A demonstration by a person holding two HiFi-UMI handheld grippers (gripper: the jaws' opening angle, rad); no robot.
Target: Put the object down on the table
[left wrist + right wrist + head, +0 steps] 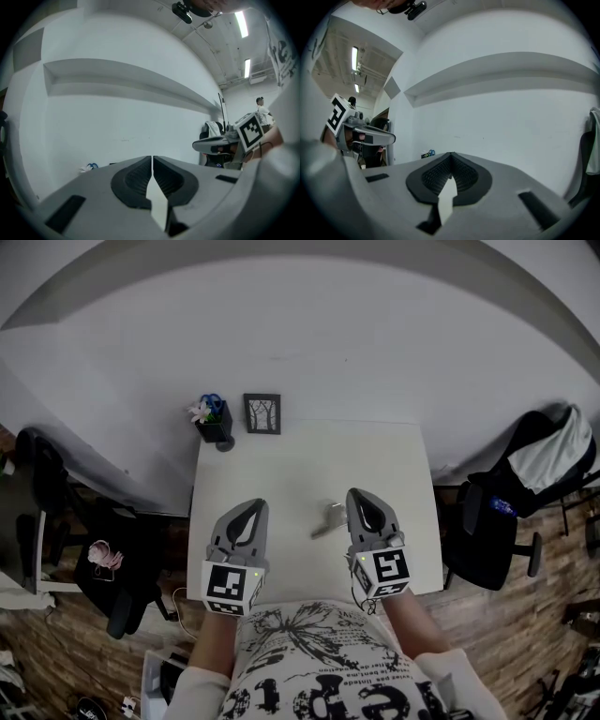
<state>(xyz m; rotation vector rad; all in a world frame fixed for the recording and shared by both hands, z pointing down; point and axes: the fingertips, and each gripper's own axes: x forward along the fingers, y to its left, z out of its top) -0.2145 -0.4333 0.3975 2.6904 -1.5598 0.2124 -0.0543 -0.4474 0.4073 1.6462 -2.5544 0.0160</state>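
A small grey metallic object (328,518) lies on the white table (300,465), just left of my right gripper (362,497). That gripper hovers over the table's near right part, jaws shut with nothing between them, as the right gripper view (451,155) also shows. My left gripper (250,508) is over the near left part, level with the right one. Its jaws meet at the tips in the left gripper view (152,158) and hold nothing. Both point toward the back wall. The object is hidden in both gripper views.
A small black pot with a plant (214,418) and a framed picture (262,413) stand at the table's far left edge against the wall. A dark chair (511,507) is to the right, another (112,568) to the left.
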